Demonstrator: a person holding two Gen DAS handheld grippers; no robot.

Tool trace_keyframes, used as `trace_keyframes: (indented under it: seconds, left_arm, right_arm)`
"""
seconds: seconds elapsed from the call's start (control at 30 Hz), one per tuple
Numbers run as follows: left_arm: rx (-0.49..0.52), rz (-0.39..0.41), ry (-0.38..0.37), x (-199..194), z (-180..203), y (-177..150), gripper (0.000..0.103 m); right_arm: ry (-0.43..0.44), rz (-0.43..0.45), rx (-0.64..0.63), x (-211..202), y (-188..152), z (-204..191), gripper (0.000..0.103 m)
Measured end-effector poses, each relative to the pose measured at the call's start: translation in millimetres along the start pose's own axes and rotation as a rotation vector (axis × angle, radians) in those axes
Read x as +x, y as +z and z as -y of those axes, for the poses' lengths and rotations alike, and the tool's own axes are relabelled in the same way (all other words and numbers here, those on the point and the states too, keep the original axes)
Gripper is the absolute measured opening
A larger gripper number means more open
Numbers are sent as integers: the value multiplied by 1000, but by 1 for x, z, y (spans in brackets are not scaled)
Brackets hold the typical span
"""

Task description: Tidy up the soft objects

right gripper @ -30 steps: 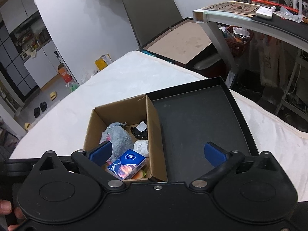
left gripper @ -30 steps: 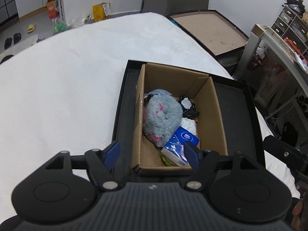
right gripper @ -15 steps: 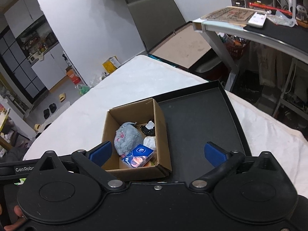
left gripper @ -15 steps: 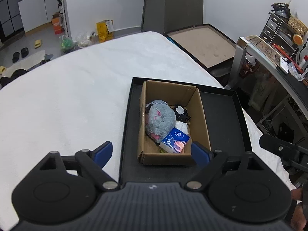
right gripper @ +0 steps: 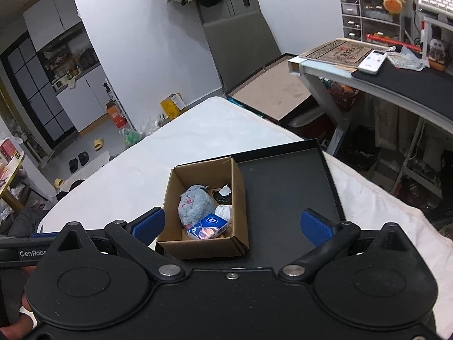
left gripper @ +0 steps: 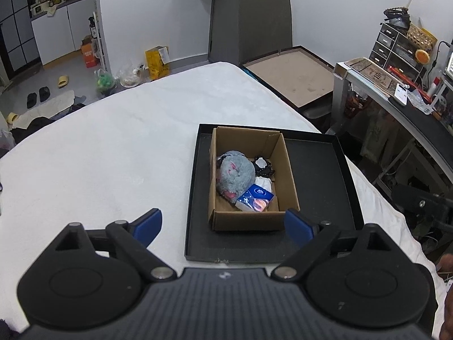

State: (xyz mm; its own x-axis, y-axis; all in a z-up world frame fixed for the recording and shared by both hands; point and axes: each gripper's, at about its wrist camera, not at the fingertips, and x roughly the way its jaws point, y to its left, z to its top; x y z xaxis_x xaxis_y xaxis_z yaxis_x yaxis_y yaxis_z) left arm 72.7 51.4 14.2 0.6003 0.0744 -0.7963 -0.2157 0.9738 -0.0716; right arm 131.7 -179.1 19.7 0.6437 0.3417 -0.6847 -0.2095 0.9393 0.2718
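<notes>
Grey plush mouse, fuzzy with pink ears and feet, curled up on the left side inside the cardboard box. Blue tissue pack lying just right of it at the near end, touching the plush. White crumpled bit behind that, then a black-and-white item toward the far end. Box sitting in the left half of a black tray on the white surface. Left gripper hovering with fingers spread wide, gripping nothing. Right gripper same deal, released and well above the box.
</notes>
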Motion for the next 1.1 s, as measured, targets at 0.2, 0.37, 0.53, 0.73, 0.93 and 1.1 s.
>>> trace_keyframes:
  seconds: [0.2, 0.37, 0.53, 0.73, 0.93, 1.1]
  left_arm:
    - [16, 12, -3, -19, 2, -6, 93]
    - [40, 30, -3, -34, 8, -8, 97]
    - [59, 44, -11, -47, 14, -10, 99]
    - [73, 52, -9, -59, 18, -13, 100]
    - [81, 69, -10, -71, 20, -17, 100]
    - [96, 95, -12, -84, 23, -22, 100]
  right_arm:
    - [-24, 12, -16, -16, -1, 2, 103]
    - [-44, 5, -40, -28, -1, 3, 103]
    - [-42, 17, -80, -42, -1, -1, 103]
    - [-25, 2, -114, -52, -4, -5, 103]
    - [-16, 24, -121, -67, -7, -7, 103]
    - [0, 53, -111, -79, -8, -6, 103]
